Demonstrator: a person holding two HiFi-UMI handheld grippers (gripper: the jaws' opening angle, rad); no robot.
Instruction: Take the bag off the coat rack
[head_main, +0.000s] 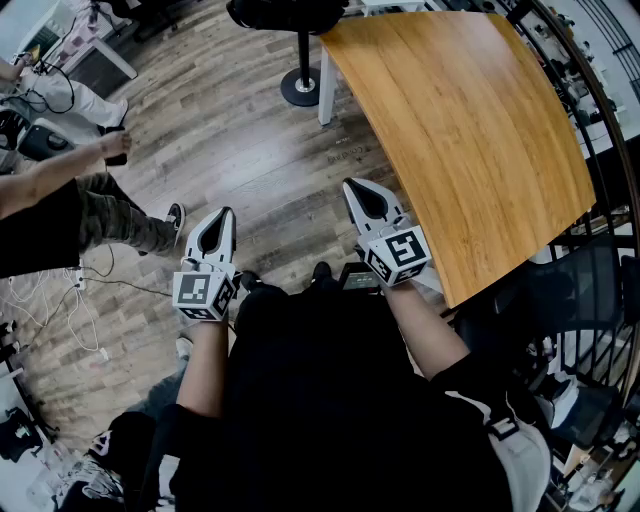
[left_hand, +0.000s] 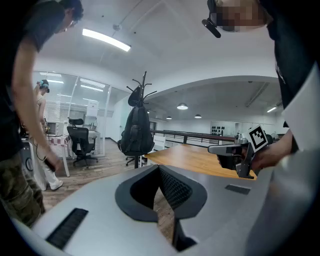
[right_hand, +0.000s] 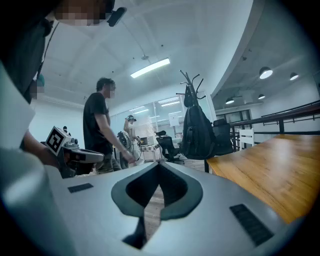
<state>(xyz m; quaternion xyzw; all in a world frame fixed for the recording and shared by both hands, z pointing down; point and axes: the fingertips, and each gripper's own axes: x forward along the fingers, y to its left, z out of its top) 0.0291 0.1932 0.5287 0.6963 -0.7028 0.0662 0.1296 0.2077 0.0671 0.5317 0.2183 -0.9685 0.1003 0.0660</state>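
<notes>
A black backpack (left_hand: 136, 132) hangs on a dark coat rack (left_hand: 143, 86) some way ahead, beside the far end of a wooden table (left_hand: 200, 159). The right gripper view shows the same bag (right_hand: 197, 132) under the rack's hooks (right_hand: 190, 82). From the head view only the bag's lower part (head_main: 285, 12) and the rack's round base (head_main: 300, 88) show at the top edge. My left gripper (head_main: 224, 214) and right gripper (head_main: 352, 187) are held low in front of me, both shut and empty, well short of the rack.
The wooden table (head_main: 470, 130) runs along my right, with a railing (head_main: 600, 110) beyond it. A person (head_main: 60, 210) stands at my left on the wood floor. Cables (head_main: 60, 300) lie on the floor at the left. An office chair (left_hand: 80, 142) stands further back.
</notes>
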